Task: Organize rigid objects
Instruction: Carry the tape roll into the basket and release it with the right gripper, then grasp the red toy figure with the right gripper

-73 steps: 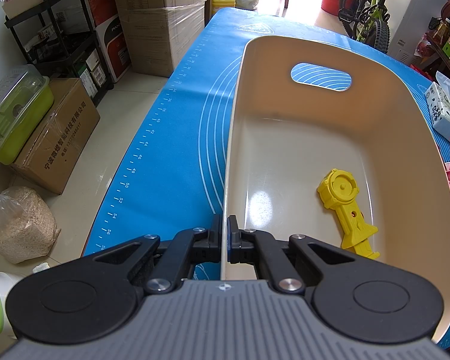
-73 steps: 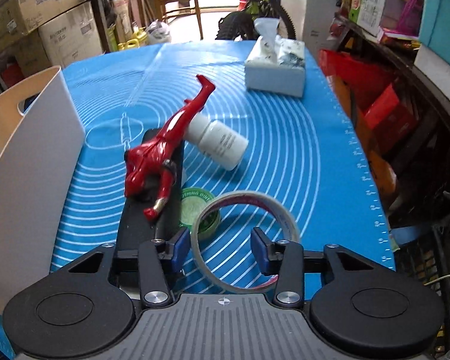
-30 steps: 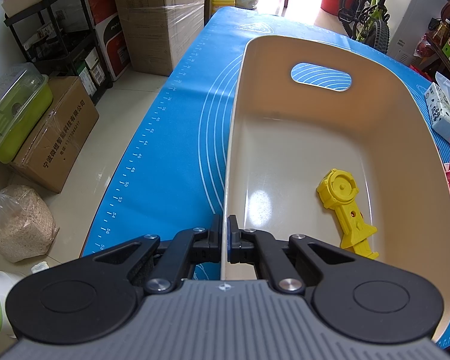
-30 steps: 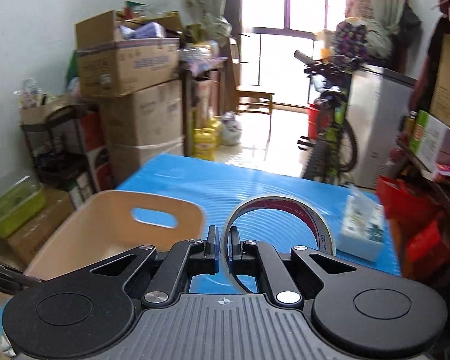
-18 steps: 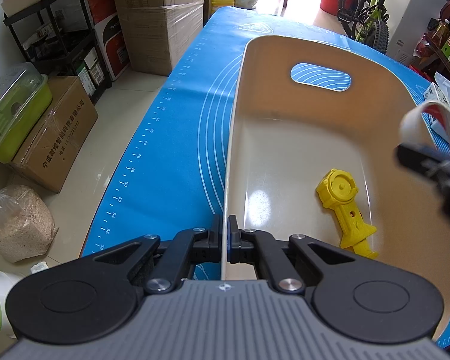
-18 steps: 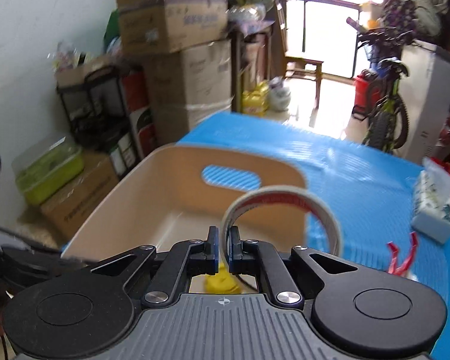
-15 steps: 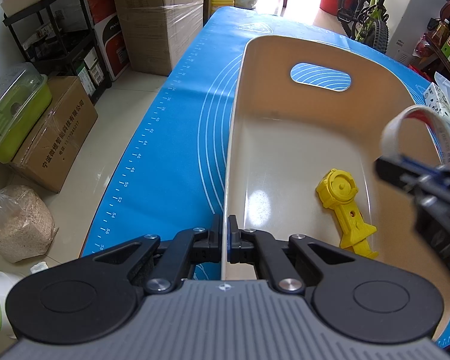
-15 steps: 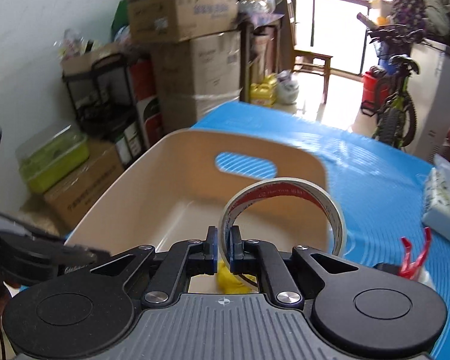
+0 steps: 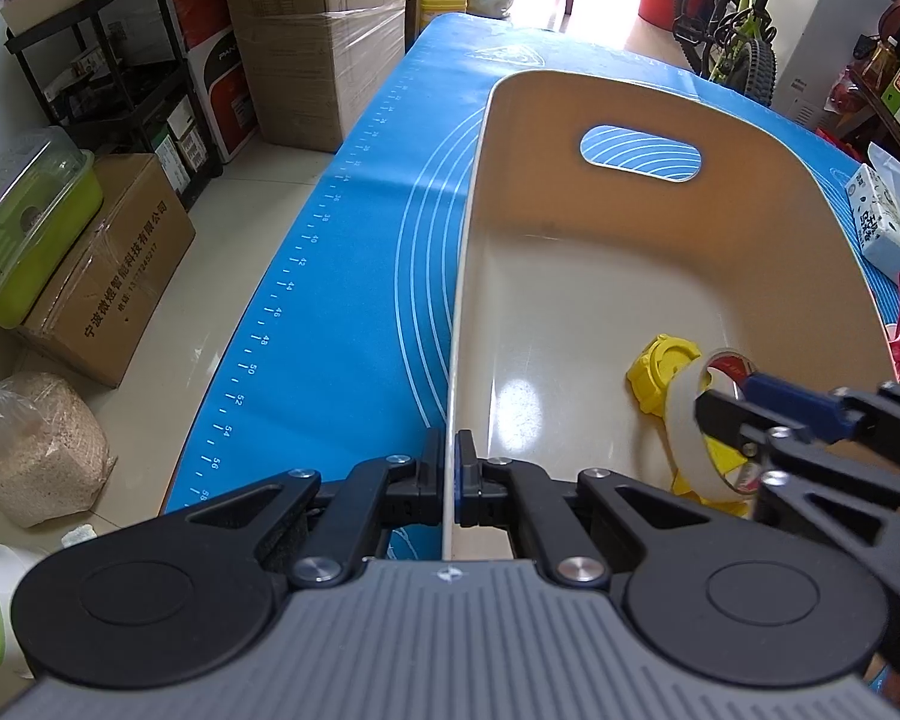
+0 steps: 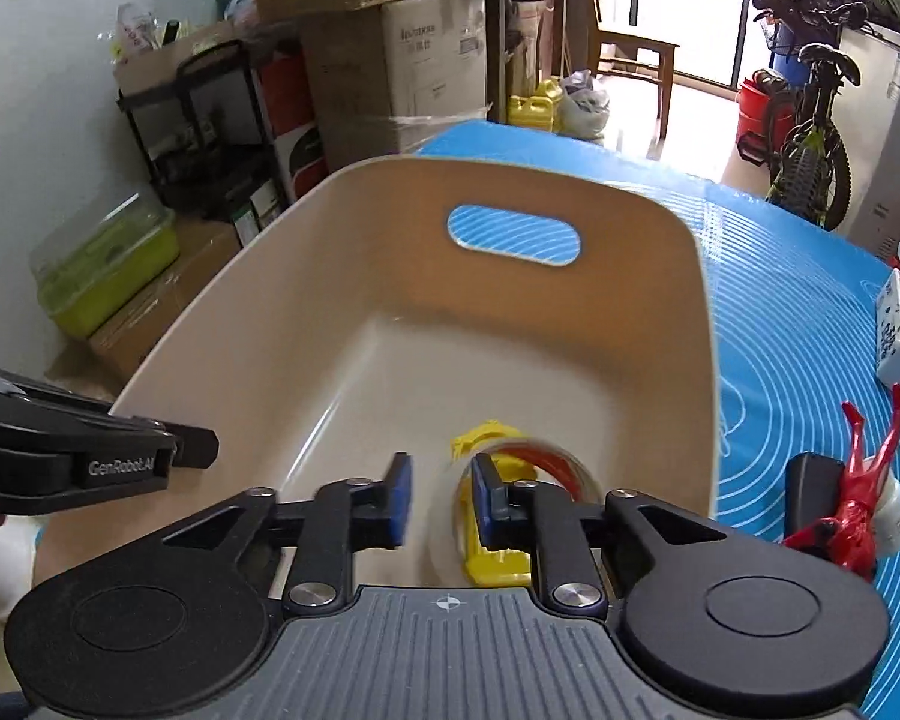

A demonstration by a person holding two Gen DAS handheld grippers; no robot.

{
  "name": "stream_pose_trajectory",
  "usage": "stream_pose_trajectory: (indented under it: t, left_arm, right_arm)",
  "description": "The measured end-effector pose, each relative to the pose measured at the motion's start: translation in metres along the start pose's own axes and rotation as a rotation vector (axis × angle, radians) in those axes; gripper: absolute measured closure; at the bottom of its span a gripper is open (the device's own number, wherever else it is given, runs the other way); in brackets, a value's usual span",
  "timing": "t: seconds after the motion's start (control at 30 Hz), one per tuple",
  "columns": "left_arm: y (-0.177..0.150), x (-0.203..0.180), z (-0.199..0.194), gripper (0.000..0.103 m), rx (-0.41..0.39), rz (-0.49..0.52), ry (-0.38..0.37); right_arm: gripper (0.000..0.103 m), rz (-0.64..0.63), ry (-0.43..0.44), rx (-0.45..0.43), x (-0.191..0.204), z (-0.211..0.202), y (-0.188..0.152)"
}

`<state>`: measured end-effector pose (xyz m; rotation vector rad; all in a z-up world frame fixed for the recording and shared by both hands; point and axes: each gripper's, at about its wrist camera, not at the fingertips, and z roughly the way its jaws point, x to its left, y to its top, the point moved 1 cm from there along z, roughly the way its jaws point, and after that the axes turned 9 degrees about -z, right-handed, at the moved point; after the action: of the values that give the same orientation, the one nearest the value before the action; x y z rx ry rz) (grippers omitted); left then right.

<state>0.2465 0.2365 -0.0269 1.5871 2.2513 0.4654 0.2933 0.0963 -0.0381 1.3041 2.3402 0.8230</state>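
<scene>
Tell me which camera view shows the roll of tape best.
The left wrist view: the roll of tape shows side-on inside the bin, over the yellow part, with the right hand-held gripper at it. The right wrist view shows only a blurred part of the roll behind that hand-held gripper's right finger.

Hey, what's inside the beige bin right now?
A yellow plastic part lies on the floor of the beige bin, with a tape roll over its near end. That end is hidden by the roll and the right gripper, whose fingers have just been opening.
</scene>
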Motion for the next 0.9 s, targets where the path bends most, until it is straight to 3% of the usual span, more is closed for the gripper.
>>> stream_pose_trajectory:
  t: [0.2,0.47,0.67,0.9]
  left_arm:
    - [0.000,0.000,0.000,0.099,0.000,0.000,0.000]
    - [0.000,0.000,0.000,0.099,0.000,0.001,0.001]
    - [0.000,0.001,0.000,0.099,0.001,-0.001,0.000]
    - [0.000,0.001,0.000,0.099,0.002,-0.001,0.000]
  right_arm:
    - [0.047,0.049,0.021,-0.082,-0.021,-0.031,0.006]
    - [0.040,0.154,-0.108,-0.168,-0.082,-0.067,0.007]
    - [0.040,0.287,-0.238,-0.146,-0.141,-0.062,-0.011]
    - [0.040,0.376,-0.305,-0.067,-0.176,-0.027,-0.044]
